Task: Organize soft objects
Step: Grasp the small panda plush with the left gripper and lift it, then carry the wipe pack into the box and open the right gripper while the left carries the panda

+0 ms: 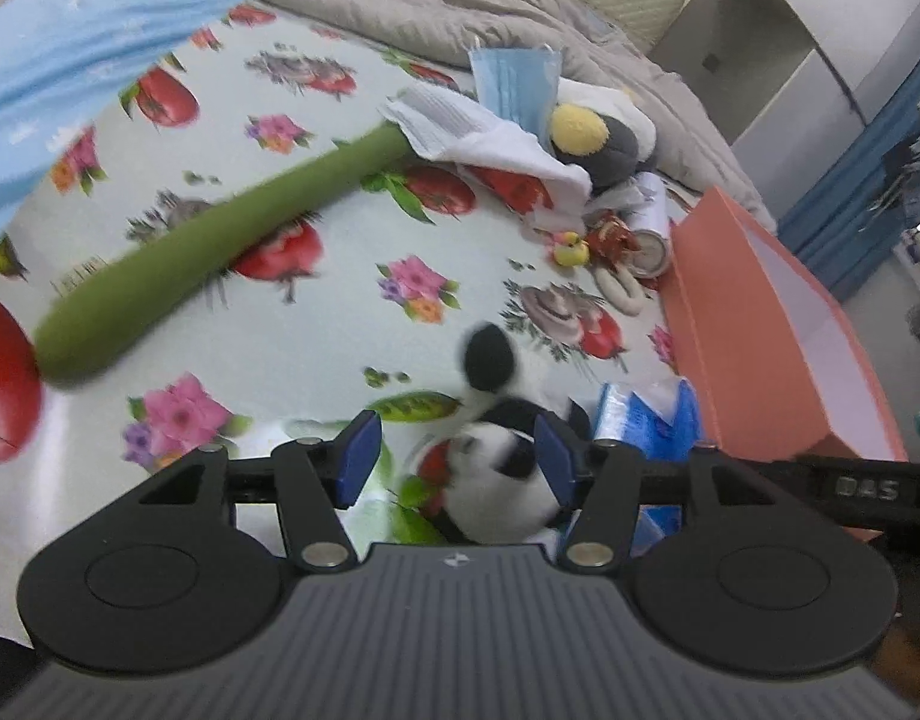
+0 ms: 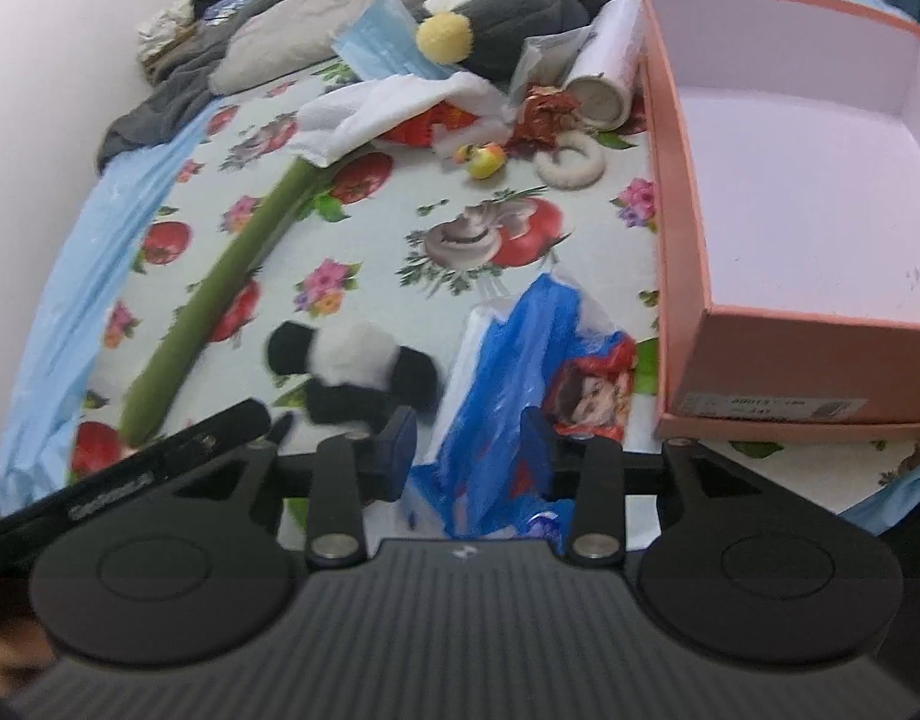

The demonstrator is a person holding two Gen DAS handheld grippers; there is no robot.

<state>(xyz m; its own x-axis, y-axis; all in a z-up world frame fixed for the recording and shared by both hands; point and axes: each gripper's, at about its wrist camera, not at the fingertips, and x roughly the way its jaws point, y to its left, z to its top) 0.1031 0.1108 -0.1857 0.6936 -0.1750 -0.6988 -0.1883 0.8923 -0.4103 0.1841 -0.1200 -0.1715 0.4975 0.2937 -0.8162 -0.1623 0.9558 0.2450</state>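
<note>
I see the left tool (image 1: pixel 457 456) apart, the panda (image 1: pixel 496 474) lying between its pads on the bed (image 1: pixel 316 324). The right tool (image 2: pixel 466 450) stands apart around the blue bag (image 2: pixel 508 372), beside the box (image 2: pixel 820 360).

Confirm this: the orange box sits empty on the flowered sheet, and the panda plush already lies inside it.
Not right. The panda plush lies on the flowered sheet, outside the orange box, beside the blue plastic bag. The box is empty, as the right wrist view shows.
</note>
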